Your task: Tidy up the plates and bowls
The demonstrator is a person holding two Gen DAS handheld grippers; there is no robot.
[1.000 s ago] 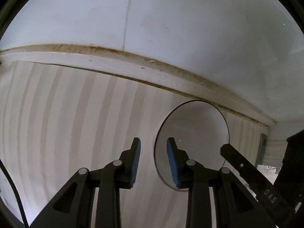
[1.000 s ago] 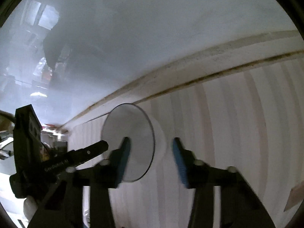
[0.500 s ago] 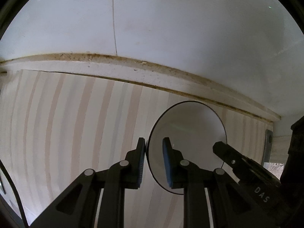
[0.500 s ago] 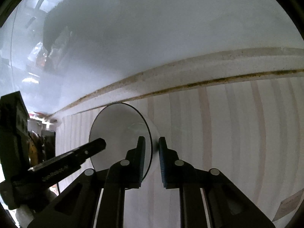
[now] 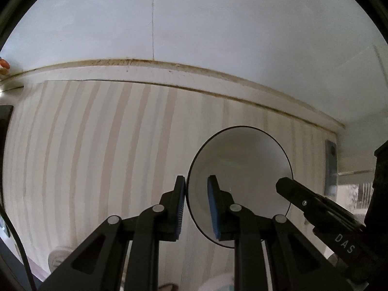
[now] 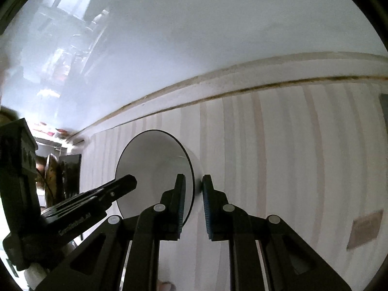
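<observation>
A white bowl with a thin dark rim (image 5: 242, 165) is held up in the air between both grippers, its open side facing the left wrist camera. My left gripper (image 5: 196, 206) is shut on its left rim. My right gripper (image 6: 194, 203) is shut on the opposite rim of the same bowl (image 6: 150, 160). The right gripper's finger (image 5: 312, 206) shows in the left wrist view, and the left gripper's finger (image 6: 106, 194) shows in the right wrist view. Both cameras point up at the wall and ceiling.
A striped beige wall (image 5: 97, 145) fills the background, with a white cornice (image 5: 169, 75) and white ceiling (image 5: 218, 24) above. A round white fitting (image 5: 58, 258) sits low on the wall at left. A dark screen (image 6: 70, 172) stands at the far left.
Both grippers have closed from open onto the bowl's rim. The views have then swung slightly, with the bowl staying between the fingers.
</observation>
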